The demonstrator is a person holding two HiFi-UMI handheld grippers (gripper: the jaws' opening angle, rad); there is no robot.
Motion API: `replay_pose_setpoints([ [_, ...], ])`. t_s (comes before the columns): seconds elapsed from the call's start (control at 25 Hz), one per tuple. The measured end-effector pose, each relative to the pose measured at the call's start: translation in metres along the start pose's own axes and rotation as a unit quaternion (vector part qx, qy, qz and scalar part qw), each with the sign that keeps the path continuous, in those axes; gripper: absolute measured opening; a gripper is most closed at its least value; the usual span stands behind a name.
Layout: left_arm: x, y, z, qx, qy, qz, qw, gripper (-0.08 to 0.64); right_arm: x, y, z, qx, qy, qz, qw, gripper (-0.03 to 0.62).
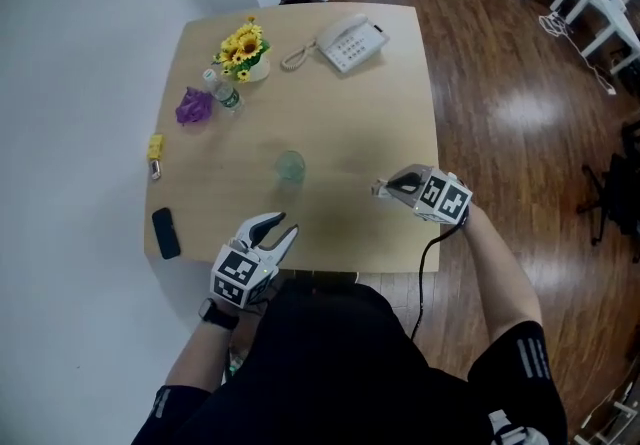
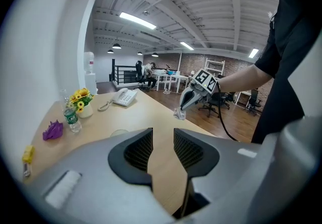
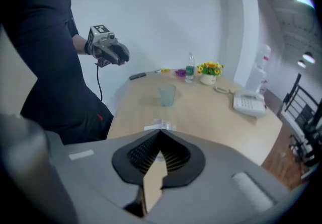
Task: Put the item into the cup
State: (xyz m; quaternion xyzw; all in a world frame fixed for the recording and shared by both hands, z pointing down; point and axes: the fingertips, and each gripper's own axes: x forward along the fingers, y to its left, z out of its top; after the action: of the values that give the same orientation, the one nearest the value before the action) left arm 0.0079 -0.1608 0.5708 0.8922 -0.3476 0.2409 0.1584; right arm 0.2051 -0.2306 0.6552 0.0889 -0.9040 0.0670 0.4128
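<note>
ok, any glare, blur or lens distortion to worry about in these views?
Head view: sharp, glare patch on the wood floor, clear cup faint. Left gripper view: strong fisheye, dark corners, bright ceiling lights. Right gripper view: same fisheye, soft overall, white item at the right hand-held gripper blurred.

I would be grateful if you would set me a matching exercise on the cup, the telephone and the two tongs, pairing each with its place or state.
Things:
1. cup
2. telephone
3. left tongs
4. right tongs

Descriptions:
A. shut on a small white item
B. white, near the far edge of the table
C. open, with nothing between them
D. clear, standing in the middle of the table

Pairs: 1-D, 2-B, 3-C, 4-A.
</note>
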Motion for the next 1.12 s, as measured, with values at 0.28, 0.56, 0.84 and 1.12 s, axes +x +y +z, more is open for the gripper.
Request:
replay_pose_setpoints([
  [0.28, -0.015, 0.024, -0.002, -0.011, -0.016, 0.014, 0.9997, 0.124, 0.035, -0.006, 0.126, -0.086, -0.025, -0.021, 0.996, 0.012],
  [0.56, -0.030, 0.061, -0.003, -0.015, -0.034, 0.009, 0.9993, 0.124, 0.113, -0.008, 0.180, -0.083, 0.005, -0.035, 0.996, 0.012],
  [0.84, -0.049, 0.100, -0.024, -0.025, -0.026, 0.000, 0.9994, 0.124, 0.180, -0.022, 0.176, -0.034, 0.059, -0.053, 0.996, 0.012],
  [1.12, -0.061, 0.130, -0.040, -0.033, -0.020, -0.010, 0.9992, 0.124, 0.217, -0.027, 0.157, -0.035, 0.130, -0.064, 0.989, 0.012],
])
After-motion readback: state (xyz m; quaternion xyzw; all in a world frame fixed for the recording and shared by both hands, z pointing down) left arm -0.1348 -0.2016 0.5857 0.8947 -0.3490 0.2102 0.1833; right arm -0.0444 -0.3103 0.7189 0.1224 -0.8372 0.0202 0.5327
